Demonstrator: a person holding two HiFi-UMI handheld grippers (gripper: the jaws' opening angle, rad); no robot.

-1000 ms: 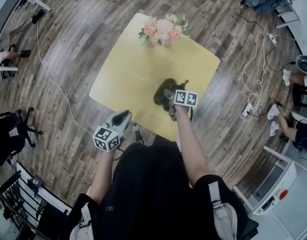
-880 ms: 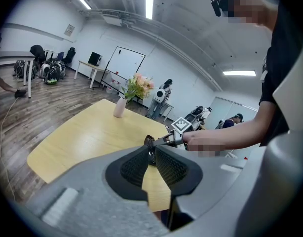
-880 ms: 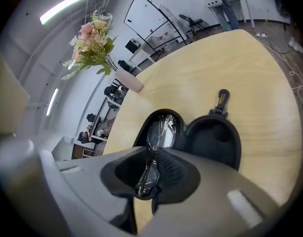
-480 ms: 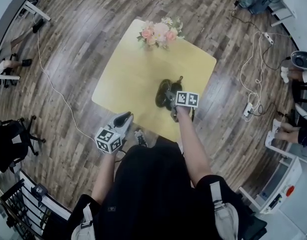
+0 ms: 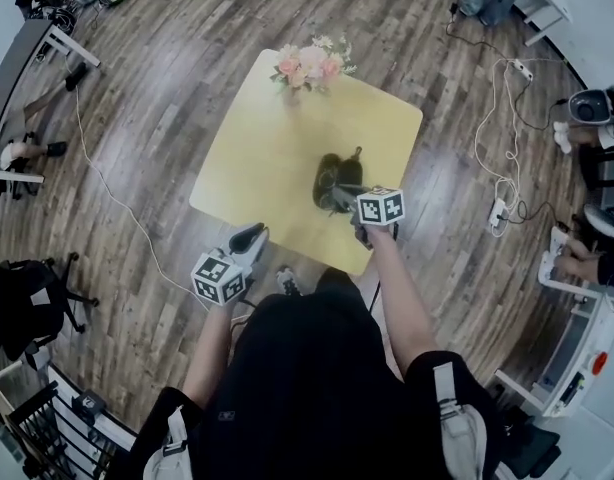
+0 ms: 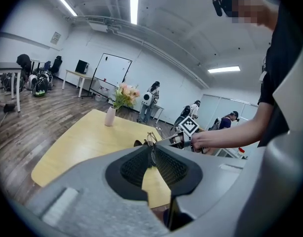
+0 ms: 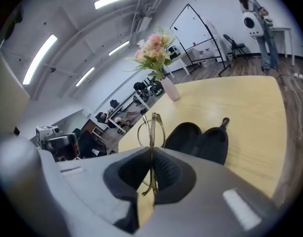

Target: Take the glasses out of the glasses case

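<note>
An open black glasses case (image 5: 330, 171) lies on the yellow table (image 5: 267, 158), also plain in the right gripper view as the case (image 7: 203, 139). My right gripper (image 5: 349, 201) hovers just at the case's near side. It is shut on thin-rimmed glasses (image 7: 151, 130), which stand upright between the jaws, clear of the case. In the left gripper view the glasses (image 6: 151, 138) show ahead, pinched by the right gripper (image 6: 177, 140). My left gripper (image 5: 247, 238) hangs off the table's near left edge, shut with nothing in it.
A pink vase of flowers (image 5: 309, 65) stands at the table's far edge, seen too as the vase (image 7: 169, 89). Wood floor surrounds the table. Cables and a power strip (image 5: 499, 213) lie to the right. Desks, chairs and people stand round the room.
My right gripper has drawn back from over the case toward the table's near edge, glasses in its jaws. The left gripper has barely moved.
</note>
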